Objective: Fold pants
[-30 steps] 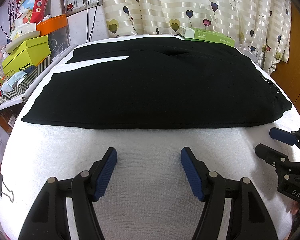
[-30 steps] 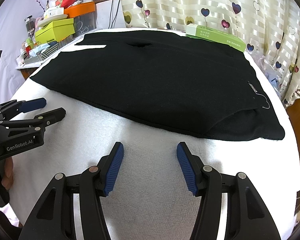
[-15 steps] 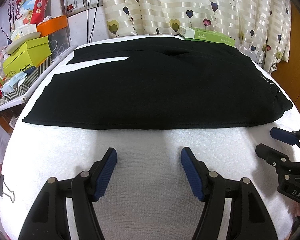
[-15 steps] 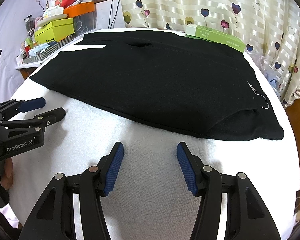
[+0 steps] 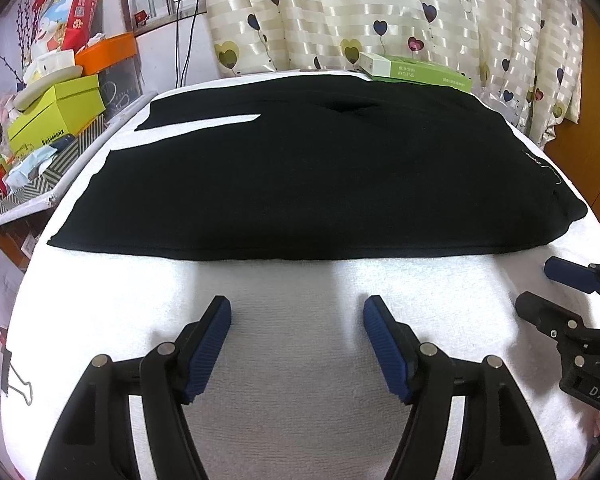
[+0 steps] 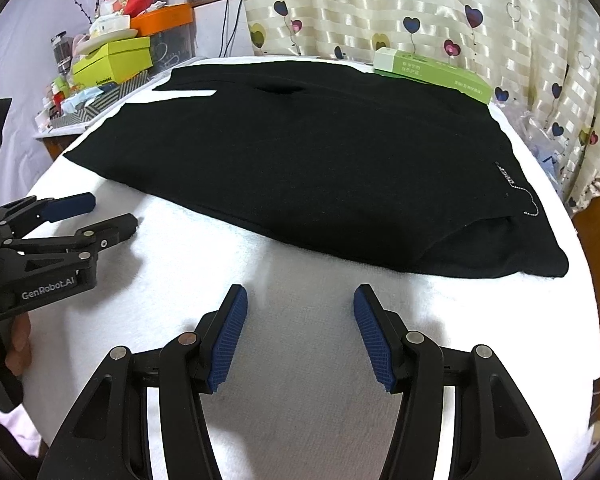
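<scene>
black pants (image 5: pixel 308 184) lie spread flat across the far half of the table (image 5: pixel 292 420), which is covered in a white towel-like cloth. the two legs run toward the left edge with a thin sliver of white showing between them, and the waist end sits by the right edge, where a small line of pale stitching (image 6: pixel 518 192) shows on the fabric. at the near right corner of the pants a fold lifts a little, so a lower layer shows under the top one. the near hem runs roughly parallel to the near edge of the table.

the left gripper (image 5: pixel 296 320) hovers over the bare cloth near the near edge, short of the hem, its blue pads (image 5: pixel 210 352) spread wide with nothing between them. the right gripper (image 6: pixel 300 308) is just the same, wide apart and empty, over the cloth on the near right side, not touching the pants. each shows up from the side in the other's view, and a hand (image 6: pixel 8 344) grips the left handle.

at the far edge a green box (image 5: pixel 416 72) lies just behind the pants, touching or nearly so. a binder clip (image 5: pixel 14 376) hangs at the near left edge of the cloth. beyond the left edge a cluttered shelf carries a lime box (image 5: pixel 56 112), an orange bin (image 5: pixel 108 52) and a red carton (image 5: pixel 72 8). heart-print curtains (image 5: pixel 380 12) hang behind the far edge.
</scene>
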Action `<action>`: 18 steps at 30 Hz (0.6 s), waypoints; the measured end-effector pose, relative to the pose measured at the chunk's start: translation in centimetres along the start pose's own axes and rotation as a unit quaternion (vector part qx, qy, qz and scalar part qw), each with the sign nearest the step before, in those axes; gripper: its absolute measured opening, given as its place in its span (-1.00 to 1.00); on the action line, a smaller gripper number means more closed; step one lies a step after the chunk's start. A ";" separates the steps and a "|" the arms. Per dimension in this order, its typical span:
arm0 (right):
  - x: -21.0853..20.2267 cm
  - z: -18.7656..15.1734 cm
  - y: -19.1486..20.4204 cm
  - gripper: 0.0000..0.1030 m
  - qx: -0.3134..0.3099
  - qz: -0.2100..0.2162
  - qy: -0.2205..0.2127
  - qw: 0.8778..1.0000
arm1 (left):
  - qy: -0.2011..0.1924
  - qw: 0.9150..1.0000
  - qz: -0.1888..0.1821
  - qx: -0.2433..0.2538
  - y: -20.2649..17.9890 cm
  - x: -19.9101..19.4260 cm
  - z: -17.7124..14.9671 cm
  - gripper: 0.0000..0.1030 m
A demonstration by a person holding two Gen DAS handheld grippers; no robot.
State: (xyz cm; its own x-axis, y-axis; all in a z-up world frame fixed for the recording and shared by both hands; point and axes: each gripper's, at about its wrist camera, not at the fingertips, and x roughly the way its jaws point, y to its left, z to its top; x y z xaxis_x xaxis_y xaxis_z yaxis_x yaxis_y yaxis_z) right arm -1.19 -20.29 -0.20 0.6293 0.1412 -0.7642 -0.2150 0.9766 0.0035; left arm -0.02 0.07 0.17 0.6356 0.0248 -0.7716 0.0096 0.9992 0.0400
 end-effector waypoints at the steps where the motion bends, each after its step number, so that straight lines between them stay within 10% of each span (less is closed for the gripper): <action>1: -0.2 0.0 0.0 0.10 0.000 0.002 -0.001 1.000 | -0.001 1.000 -0.001 0.000 0.0 -0.1 0.0 0.36; 18: -2.9 3.7 -0.4 0.10 -0.026 0.021 -0.038 0.999 | -0.037 0.999 -0.028 0.017 -0.9 -3.4 3.2 0.36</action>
State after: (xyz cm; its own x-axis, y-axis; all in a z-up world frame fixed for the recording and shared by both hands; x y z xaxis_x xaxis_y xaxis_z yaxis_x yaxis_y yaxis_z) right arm -0.14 -20.51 4.40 0.6737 0.1949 -0.7128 -0.2788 0.9604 -0.0010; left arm 0.31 -1.02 4.78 0.6880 -0.0342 -0.7249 0.0717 0.9972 0.0210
